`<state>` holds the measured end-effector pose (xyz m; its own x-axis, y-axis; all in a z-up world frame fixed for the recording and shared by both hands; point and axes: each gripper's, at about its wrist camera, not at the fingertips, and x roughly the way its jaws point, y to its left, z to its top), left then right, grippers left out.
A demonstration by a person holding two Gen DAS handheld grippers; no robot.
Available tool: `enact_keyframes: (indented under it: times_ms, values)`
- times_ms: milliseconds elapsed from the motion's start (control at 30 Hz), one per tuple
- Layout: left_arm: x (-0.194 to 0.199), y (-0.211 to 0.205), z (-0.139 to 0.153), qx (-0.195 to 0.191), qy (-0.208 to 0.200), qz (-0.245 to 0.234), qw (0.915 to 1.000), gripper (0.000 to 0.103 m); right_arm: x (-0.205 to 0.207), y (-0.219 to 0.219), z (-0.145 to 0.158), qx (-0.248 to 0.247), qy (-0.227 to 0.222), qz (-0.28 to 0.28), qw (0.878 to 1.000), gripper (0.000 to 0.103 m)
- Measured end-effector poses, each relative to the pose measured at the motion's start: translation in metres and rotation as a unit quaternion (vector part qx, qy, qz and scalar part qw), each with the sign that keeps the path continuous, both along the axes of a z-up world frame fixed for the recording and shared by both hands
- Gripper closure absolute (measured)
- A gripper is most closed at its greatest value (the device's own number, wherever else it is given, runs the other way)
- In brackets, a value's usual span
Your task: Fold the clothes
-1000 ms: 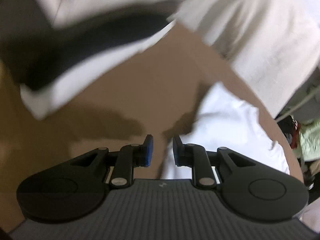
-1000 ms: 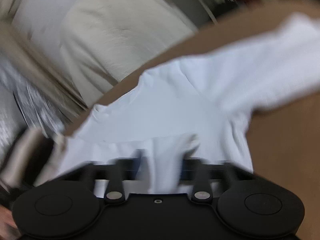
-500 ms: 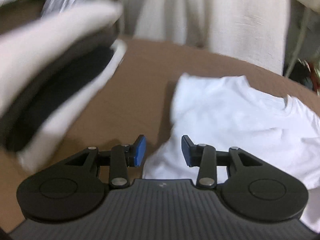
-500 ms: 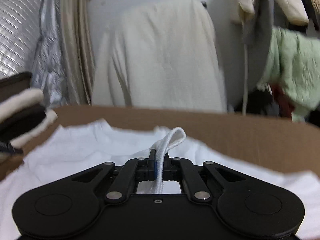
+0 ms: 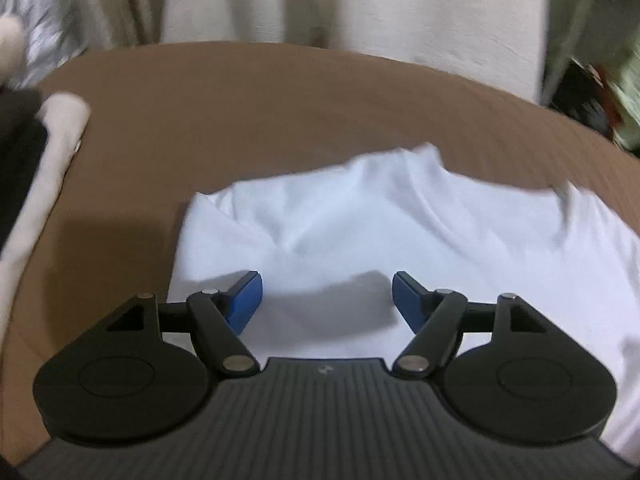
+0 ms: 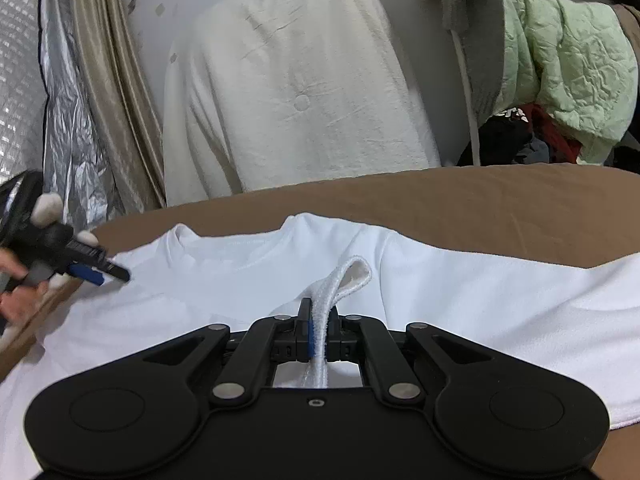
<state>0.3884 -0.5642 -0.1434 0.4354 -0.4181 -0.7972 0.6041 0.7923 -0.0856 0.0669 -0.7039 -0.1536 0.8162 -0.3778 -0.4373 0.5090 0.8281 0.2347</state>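
Right wrist view first: the white shirt (image 6: 460, 292) lies spread across the middle of the frame on the brown table (image 6: 500, 204), and a thick ribbed fold of it stands up at lower centre, pinched tight in my right gripper (image 6: 318, 336). Those jaws are clamped hard on that fold, cloth running straight down between the pads. At the left edge I can see my left gripper (image 6: 98, 274) over the shirt's left side, a hand (image 6: 18, 300) wrapped round its handle.

Over to the left wrist view: same shirt (image 5: 400, 240), filling the centre and right of the frame, its left edge just ahead of my left gripper (image 5: 326, 296). My jaws here are opening as we speak, blue pads wide apart, and nothing is caught between them; the cloth sits beneath and beyond. Folded dark and cream clothes (image 5: 28, 168) sit at the far left, well apart from the shirt.

By my reckoning we're early in this garment: one grip is made, the second is being lined up. Next I'd want to bring the left fingers down onto the near left edge, close on a matching bite of fabric, then lift both sides together. Cloth is limp, so a shallow pinch may slip.
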Motion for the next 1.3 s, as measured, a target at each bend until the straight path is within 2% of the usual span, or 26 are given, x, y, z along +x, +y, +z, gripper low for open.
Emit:
enact_keyframes:
  times_ms: [67, 167, 233, 267, 300, 333, 367, 433, 467, 600, 700, 767, 867, 967, 1000, 1033, 1067, 1100, 1133, 1167, 1200, 1233, 1300]
  values:
    - [0.005, -0.009, -0.007, 0.018, -0.006, 0.006, 0.9998, 0.017, 0.0, 0.0, -0.001, -0.001, 0.002, 0.004, 1.0, 0.097]
    - [0.005, -0.016, -0.012, 0.042, -0.01, 0.001, 0.9991, 0.008, -0.001, 0.0, -0.001, 0.001, 0.001, 0.008, 1.0, 0.097]
    - [0.004, -0.017, -0.013, 0.055, -0.001, -0.006, 0.9985, 0.011, 0.0, 0.0, -0.002, 0.002, 0.001, 0.009, 1.0, 0.097]
    - [0.005, -0.018, -0.016, 0.055, 0.013, -0.003, 0.9984, 0.025, 0.001, 0.0, -0.002, 0.001, 0.001, 0.009, 1.0, 0.097]
    - [0.007, -0.02, -0.019, 0.053, 0.026, 0.002, 0.9983, 0.033, 0.001, 0.0, -0.003, 0.0, 0.001, 0.008, 1.0, 0.097]
    - [0.005, -0.019, -0.018, 0.052, 0.024, 0.005, 0.9983, 0.046, 0.001, 0.001, -0.003, -0.002, 0.001, 0.008, 1.0, 0.097]
    - [0.004, -0.017, -0.016, 0.052, 0.021, 0.007, 0.9984, 0.07, 0.001, 0.002, -0.003, -0.005, 0.001, 0.007, 1.0, 0.097]
    - [0.001, -0.015, -0.009, 0.054, 0.002, 0.0, 0.9985, 0.095, 0.001, 0.004, -0.002, -0.01, 0.0, 0.006, 1.0, 0.097]
    - [0.003, -0.012, -0.006, 0.045, 0.006, 0.005, 0.999, 0.096, 0.001, 0.005, -0.002, -0.013, -0.001, 0.005, 1.0, 0.097]
    - [0.013, 0.011, 0.007, -0.009, 0.03, 0.035, 0.9989, 0.098, -0.005, 0.006, 0.005, -0.026, -0.018, 0.002, 1.0, 0.097]
    - [0.018, 0.029, 0.02, -0.048, 0.023, 0.016, 0.9985, 0.098, -0.009, 0.007, 0.017, -0.038, -0.053, 0.01, 0.998, 0.097]
    - [0.027, 0.039, 0.028, -0.068, 0.021, 0.001, 0.9975, 0.098, 0.004, -0.001, 0.031, -0.046, -0.045, 0.018, 0.998, 0.097]
    - [0.048, 0.047, 0.03, -0.078, 0.032, 0.023, 0.9962, 0.095, 0.025, -0.016, 0.048, -0.052, -0.031, 0.035, 0.998, 0.098]
    - [0.064, 0.046, 0.021, -0.086, 0.051, 0.063, 0.993, 0.094, 0.058, -0.043, 0.037, -0.05, 0.018, 0.033, 0.998, 0.097]
    - [0.064, 0.05, 0.023, -0.105, 0.059, 0.073, 0.99, 0.094, 0.069, -0.053, 0.027, -0.05, 0.046, 0.018, 0.998, 0.097]
    - [0.059, 0.06, 0.027, -0.15, 0.067, 0.073, 0.9836, 0.092, 0.078, -0.062, 0.017, -0.048, 0.072, 0.0, 0.996, 0.083]
    - [0.054, 0.069, 0.031, -0.193, 0.075, 0.073, 0.9756, 0.085, 0.073, -0.068, 0.012, -0.038, 0.081, -0.028, 0.996, 0.065]
    - [0.045, 0.076, 0.037, -0.222, 0.075, 0.061, 0.9703, 0.08, 0.068, -0.074, 0.006, -0.028, 0.089, -0.055, 0.994, 0.062]
    - [0.033, 0.077, 0.04, -0.218, 0.067, 0.045, 0.9726, 0.069, 0.064, -0.081, 0.0, -0.018, 0.098, -0.083, 0.992, 0.061]
    - [0.022, 0.079, 0.043, -0.214, 0.059, 0.029, 0.9745, 0.062, 0.058, -0.087, -0.005, -0.006, 0.101, -0.109, 0.989, 0.062]
    - [0.01, 0.079, 0.045, -0.207, 0.051, 0.014, 0.977, 0.062, 0.039, -0.09, 0.0, 0.021, 0.065, -0.118, 0.991, 0.061]
    - [0.001, 0.074, 0.042, -0.169, 0.049, -0.002, 0.9844, 0.062, 0.02, -0.091, 0.006, 0.043, 0.033, -0.121, 0.991, 0.061]
    - [-0.014, 0.061, 0.023, -0.064, 0.039, -0.022, 0.9969, 0.062, -0.004, -0.084, 0.018, 0.045, 0.027, -0.114, 0.992, 0.059]
